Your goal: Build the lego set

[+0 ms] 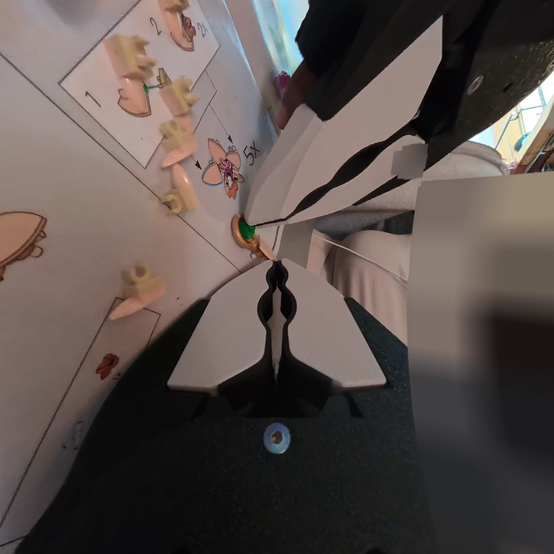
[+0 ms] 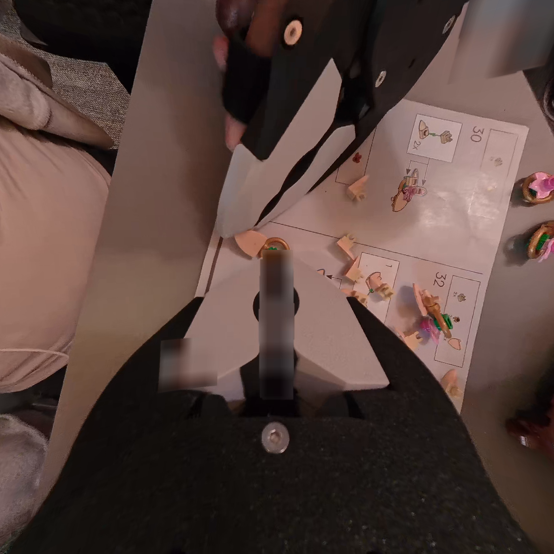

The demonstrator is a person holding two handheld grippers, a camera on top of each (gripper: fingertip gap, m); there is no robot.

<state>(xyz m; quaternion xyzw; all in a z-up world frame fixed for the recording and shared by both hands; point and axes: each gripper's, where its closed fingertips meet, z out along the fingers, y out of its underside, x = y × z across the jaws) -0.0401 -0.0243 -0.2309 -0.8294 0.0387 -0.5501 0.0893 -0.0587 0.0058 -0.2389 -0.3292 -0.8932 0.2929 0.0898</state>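
Observation:
My left gripper point(image 1: 274, 263) is shut on a peach petal piece point(image 1: 266, 250), also seen in the right wrist view point(image 2: 250, 244). My right gripper point(image 1: 254, 224) is shut on the green stud point(image 1: 247, 230) inside a gold ring piece point(image 1: 236, 232). The two gripper tips almost meet, and the petal sits right against the ring's small clip, just above the instruction sheet point(image 1: 75, 186). In the right wrist view the gold ring point(image 2: 275, 242) shows just past my right gripper's tips point(image 2: 275, 254), and the left gripper point(image 2: 239, 232) comes in from above.
Several loose peach petals with cream clips point(image 1: 180, 96) point(image 1: 139, 287) point(image 2: 356, 186) lie on the sheet point(image 2: 464, 215). A partly built flower point(image 2: 431, 314) lies on its right side. Two gold-ringed pink flowers point(image 2: 536, 187) point(image 2: 539, 239) stand on the grey table point(image 2: 168, 150). A person's lap is beyond the table edge. The grippers are tip to tip, or close to it.

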